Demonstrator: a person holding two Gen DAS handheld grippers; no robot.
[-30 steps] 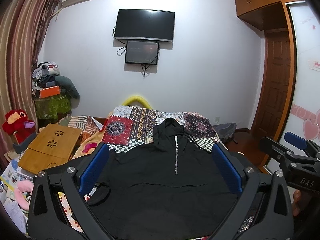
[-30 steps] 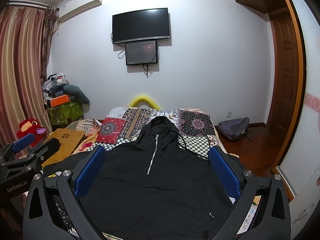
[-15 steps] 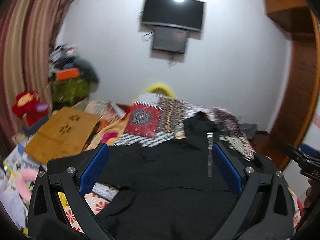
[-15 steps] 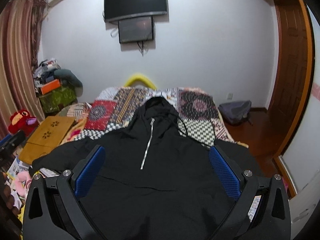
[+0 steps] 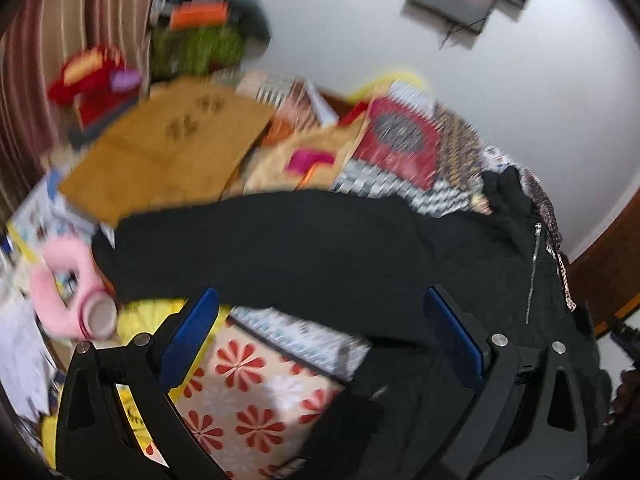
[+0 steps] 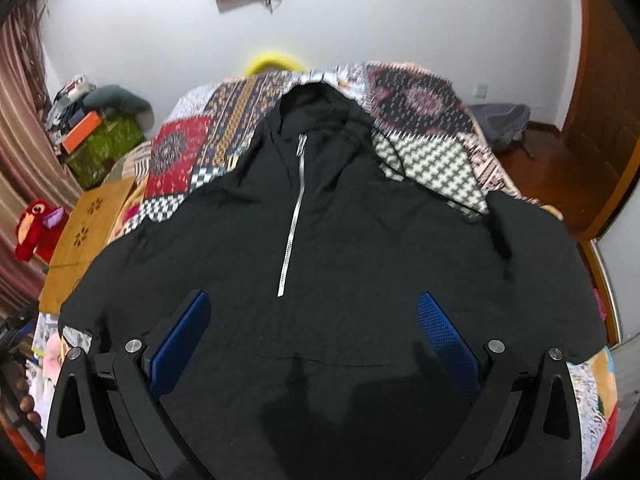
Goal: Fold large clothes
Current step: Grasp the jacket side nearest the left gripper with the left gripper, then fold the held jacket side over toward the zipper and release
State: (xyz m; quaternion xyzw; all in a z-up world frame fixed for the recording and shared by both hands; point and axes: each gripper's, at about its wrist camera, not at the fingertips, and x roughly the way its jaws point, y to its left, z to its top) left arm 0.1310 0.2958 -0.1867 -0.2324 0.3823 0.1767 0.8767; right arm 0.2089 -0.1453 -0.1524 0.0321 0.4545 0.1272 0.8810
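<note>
Even indoor light, seemingly motion-blurred

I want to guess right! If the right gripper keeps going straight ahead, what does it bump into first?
Most likely the black hoodie spread on the bed. The open right gripper points at its front, just below the zipper. How far off it hovers is hard to tell.

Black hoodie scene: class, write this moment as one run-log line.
stage: pre-fold | black hoodie: spread flat on patchwork bedspread, zipper up | left gripper: open, over sleeve side | right gripper: open, over front
</note>
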